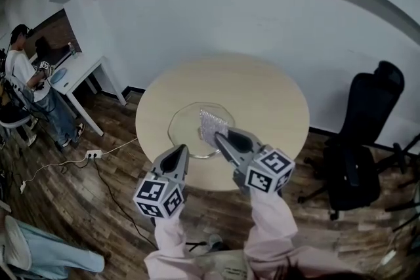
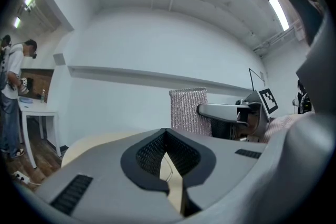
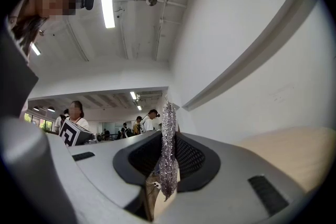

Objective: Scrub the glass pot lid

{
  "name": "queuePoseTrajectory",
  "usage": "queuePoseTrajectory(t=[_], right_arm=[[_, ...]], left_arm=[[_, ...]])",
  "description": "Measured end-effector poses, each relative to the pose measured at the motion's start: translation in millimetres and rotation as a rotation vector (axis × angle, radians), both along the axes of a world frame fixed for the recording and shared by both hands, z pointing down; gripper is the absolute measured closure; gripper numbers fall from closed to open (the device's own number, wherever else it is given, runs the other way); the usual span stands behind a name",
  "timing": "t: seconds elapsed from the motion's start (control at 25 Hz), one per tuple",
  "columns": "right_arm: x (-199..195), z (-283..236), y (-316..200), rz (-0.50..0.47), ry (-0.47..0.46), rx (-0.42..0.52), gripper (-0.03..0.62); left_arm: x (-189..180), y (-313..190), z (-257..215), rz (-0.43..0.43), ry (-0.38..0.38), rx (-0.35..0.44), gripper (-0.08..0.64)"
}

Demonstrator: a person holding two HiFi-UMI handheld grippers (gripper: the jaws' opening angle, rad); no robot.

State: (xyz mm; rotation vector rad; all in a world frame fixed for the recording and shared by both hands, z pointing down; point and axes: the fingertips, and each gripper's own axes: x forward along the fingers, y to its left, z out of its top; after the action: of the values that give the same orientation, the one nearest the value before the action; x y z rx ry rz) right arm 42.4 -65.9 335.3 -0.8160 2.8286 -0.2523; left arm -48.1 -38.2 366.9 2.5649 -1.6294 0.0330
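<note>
**Mesh cloth gripped in the right jaws, lid flat on the desk, scrub not yet begun**

- Glass pot lid [image 1: 184, 126]: lies flat on the round desk [image 1: 269, 92], toward the near edge and a little left of centre, just beyond both sets of jaws. Clear glass, circular, with a thin bright rim. I cannot make out a knob.
- Right gripper [image 1: 220, 136]: jaws pinched on a scouring cloth [image 1: 212, 124], held by its near edge so the sheet stands out past the tips. My guess is it is held this way to leave a free flap that can be laid on the glass and dragged. In the head view the flap sits over the lid's right part; I can't tell whether it touches.
- The cloth: silvery woven mesh, glittery and coarse. It is rectangular seen from the left gripper view and thin as a blade edge-on in the right gripper view. It holds its shape, so it is fairly stiff.
- Left gripper [image 1: 180, 150]: jaws closed together with nothing between them, and only a sliver of pale desk shows through the slit. It sits just beside the right gripper, at the lid's near-left rim.
- Judgement: smooth glass on a smooth matt desk will likely skate under scrubbing. I expect the closed left jaws to serve as a stop against the rim.
</note>
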Motion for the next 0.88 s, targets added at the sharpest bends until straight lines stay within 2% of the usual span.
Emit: queuePoseTrajectory(t=[0.4,0.88], right_arm=[[-25.4,14.4,-22.9,0.035,0.016,-0.023,0.520],[-32.2,27.9,-75.2,0.057,0.030,-0.094,0.520]], left_arm=[[-28.5,-25.0,16.1,0.028,0.006,-0.019,0.563],[-47.8,-68.0,32.3,0.001,0.040,-0.066,0.563]])
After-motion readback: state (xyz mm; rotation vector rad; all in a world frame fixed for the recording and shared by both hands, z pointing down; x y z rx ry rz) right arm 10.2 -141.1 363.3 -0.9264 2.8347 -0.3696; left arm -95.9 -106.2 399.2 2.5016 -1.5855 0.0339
